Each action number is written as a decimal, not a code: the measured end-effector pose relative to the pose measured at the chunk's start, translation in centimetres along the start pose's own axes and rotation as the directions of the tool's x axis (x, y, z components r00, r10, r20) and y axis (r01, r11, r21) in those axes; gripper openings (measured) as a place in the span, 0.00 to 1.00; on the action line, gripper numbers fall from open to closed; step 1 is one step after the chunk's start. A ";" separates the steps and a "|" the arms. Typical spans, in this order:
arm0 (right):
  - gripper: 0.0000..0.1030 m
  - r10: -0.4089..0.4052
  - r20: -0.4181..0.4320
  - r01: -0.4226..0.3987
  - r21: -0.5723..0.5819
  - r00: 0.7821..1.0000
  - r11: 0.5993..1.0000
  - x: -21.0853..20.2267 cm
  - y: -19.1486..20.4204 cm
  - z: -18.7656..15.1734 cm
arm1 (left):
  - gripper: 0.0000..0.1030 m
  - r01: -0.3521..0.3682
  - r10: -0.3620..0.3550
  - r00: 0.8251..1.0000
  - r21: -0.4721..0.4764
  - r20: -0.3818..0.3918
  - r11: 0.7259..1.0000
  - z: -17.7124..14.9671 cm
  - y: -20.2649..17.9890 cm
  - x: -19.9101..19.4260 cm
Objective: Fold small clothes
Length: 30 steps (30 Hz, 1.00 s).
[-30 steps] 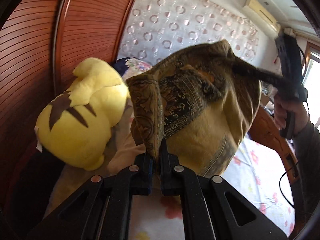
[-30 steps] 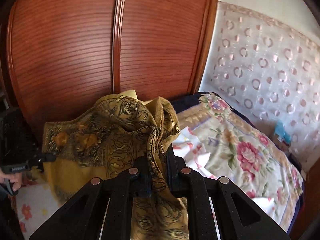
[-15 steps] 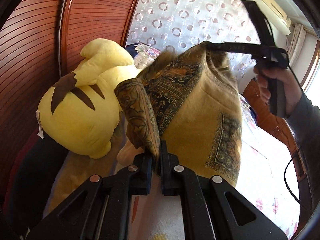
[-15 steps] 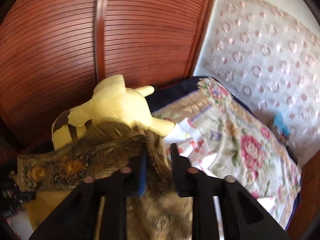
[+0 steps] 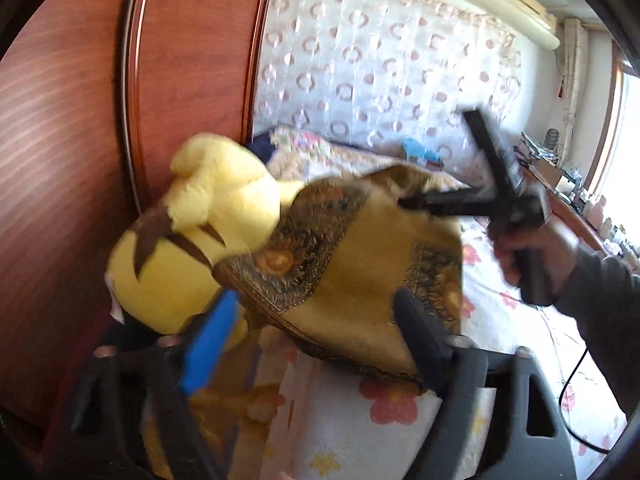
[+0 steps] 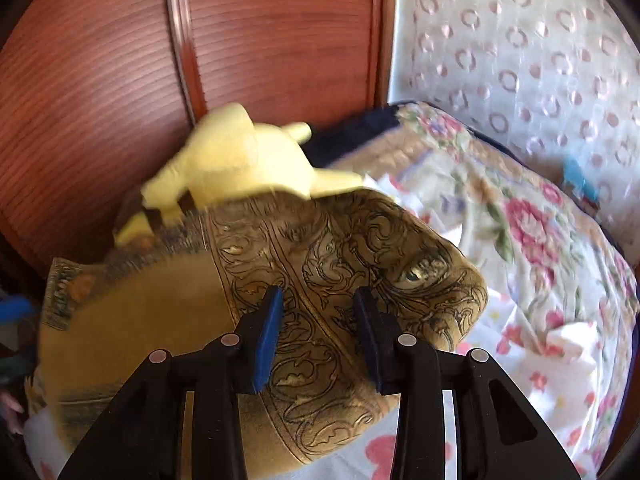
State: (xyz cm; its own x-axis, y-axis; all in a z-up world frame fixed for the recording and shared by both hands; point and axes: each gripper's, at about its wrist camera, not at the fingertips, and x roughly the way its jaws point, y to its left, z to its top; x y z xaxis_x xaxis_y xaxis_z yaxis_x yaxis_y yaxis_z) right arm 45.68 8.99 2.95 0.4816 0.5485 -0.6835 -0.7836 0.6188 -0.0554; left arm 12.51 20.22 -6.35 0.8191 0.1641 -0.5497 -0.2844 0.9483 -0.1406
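Observation:
A mustard-yellow patterned cloth [image 5: 352,280] lies spread on the flowered bedsheet, partly against a yellow plush toy. It also shows in the right wrist view [image 6: 224,320]. My left gripper [image 5: 312,320] is open, its jaws wide apart over the cloth's near edge. My right gripper [image 6: 318,320] is open just above the cloth's patterned border, holding nothing. In the left wrist view the right gripper [image 5: 416,200] is at the cloth's far corner, held by a hand.
A yellow plush toy [image 5: 192,248] leans on the wooden headboard [image 5: 72,140] at left. A flowered quilt [image 6: 520,220] is bunched at the right. A patterned curtain [image 5: 380,72] hangs behind. The bedsheet [image 5: 360,432] is under the grippers.
Both grippers have opened and let go of the cloth, which has dropped from hanging in the air to lying spread on the bed.

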 end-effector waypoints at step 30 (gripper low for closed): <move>0.70 -0.393 0.320 0.275 0.355 0.862 0.893 -35.4 11.4 -24.8 | 0.81 0.171 -0.196 0.977 0.249 0.078 0.953 -0.7 -15.5 -10.6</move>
State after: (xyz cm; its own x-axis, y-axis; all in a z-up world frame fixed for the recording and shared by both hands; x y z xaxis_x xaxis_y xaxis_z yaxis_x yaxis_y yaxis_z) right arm 9.98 -17.31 8.50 0.8485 0.4100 -0.3346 -0.4282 0.9034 0.0210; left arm 7.87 3.63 1.10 0.8954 -0.0043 -0.4452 -0.0065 0.9997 -0.0227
